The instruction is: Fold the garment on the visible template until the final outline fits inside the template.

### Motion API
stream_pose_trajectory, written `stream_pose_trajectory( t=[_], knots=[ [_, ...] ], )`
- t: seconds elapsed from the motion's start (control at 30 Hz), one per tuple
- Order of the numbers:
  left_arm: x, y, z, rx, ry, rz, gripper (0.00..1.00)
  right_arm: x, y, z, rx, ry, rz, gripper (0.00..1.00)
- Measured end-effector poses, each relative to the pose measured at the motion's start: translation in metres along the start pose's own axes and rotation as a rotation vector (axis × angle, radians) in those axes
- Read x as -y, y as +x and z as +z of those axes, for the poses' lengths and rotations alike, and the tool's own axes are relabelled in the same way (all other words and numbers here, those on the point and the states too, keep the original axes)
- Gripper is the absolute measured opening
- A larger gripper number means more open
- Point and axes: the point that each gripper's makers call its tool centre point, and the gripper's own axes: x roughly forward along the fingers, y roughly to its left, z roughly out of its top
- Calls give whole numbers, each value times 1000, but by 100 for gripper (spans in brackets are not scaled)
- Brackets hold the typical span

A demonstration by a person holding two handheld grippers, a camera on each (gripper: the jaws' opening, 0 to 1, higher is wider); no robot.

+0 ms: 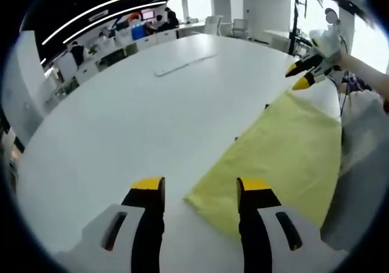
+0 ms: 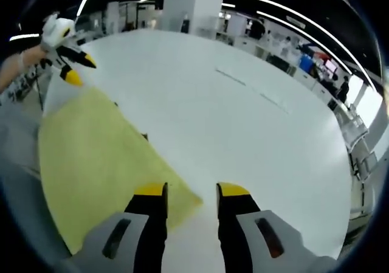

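A yellow garment (image 1: pixel 292 145) lies flat on the white table (image 1: pixel 121 121), near its edge. My left gripper (image 1: pixel 202 188) hangs open over the garment's near corner, and its right jaw covers part of the cloth. The right gripper (image 1: pixel 302 77), held by a hand, hovers at the garment's far corner with its jaws apart. In the right gripper view the garment (image 2: pixel 97 157) spreads to the left, and my right gripper (image 2: pixel 191 191) stands open above its pointed corner. The left gripper (image 2: pixel 76 66) floats over the far corner there. A small dark mark (image 2: pixel 144 136) peeks from the cloth's edge.
A flat white strip (image 1: pixel 182 63) lies on the far part of the table. Behind the table stand office desks, chairs (image 1: pixel 213 24) and several people (image 1: pixel 78 53). A grey-clad body (image 1: pixel 358 182) presses against the table edge beside the garment.
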Motion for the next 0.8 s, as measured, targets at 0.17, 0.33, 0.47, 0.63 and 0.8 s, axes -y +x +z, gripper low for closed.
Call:
stream_pose_trajectory(
  t=[0.17,0.33,0.47,0.63,0.8],
  knots=[
    [6,-12,11,36,12,-2,49,-10,-10,13,32,-26,17,40],
    [14,-24,19,62,35,-10,55,-22,-20,21,51,-57,30,45],
    [19,-35,21,67,52,-19,58,-34,-31,27,67,-85,50,50],
    [27,-47,25,84,70,-29,63,-40,-43,34,87,-98,53,56],
    [32,-60,30,97,87,-28,63,-46,-55,43,114,-115,55,59]
  ],
)
